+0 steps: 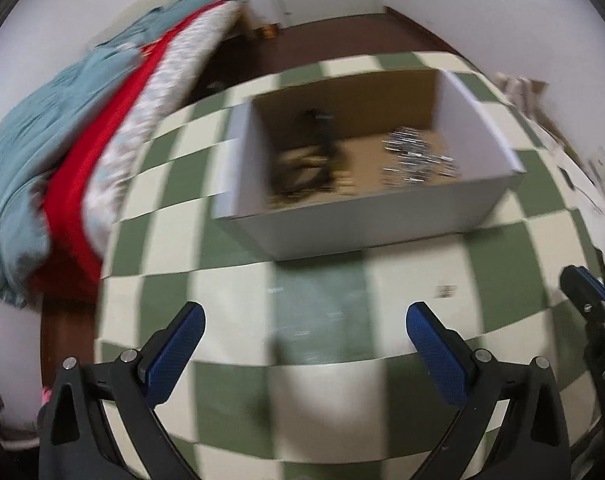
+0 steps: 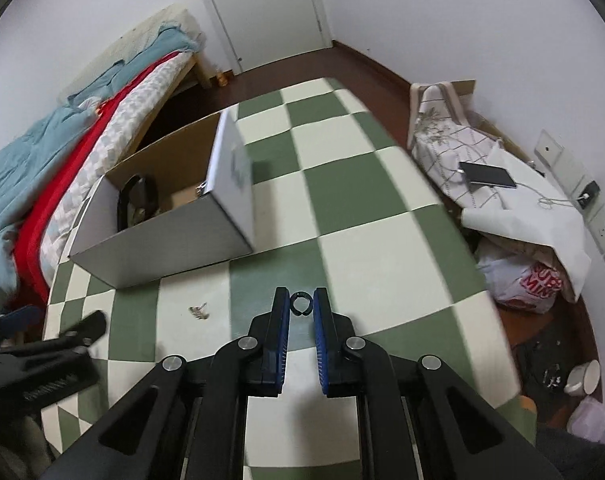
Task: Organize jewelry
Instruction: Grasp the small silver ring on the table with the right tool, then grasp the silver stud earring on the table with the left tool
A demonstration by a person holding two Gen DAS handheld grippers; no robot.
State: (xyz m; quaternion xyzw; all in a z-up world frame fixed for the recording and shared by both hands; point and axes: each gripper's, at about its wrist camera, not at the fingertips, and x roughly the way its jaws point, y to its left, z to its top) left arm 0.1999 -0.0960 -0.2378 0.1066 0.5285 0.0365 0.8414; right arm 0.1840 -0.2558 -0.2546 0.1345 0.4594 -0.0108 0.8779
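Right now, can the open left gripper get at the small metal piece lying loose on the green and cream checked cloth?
Probably yes. The left gripper is open and holds nothing, and the small metal piece lies on bare checked cloth, apart from the white cardboard box. Nothing stands between them.

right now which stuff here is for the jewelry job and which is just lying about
For the job:
- black ring held in the right gripper
- small jewelry piece on the checkered cloth
- cardboard box holding jewelry
- left gripper, fingers apart

Lying about:
- phone
- blue blanket
- plastic bag
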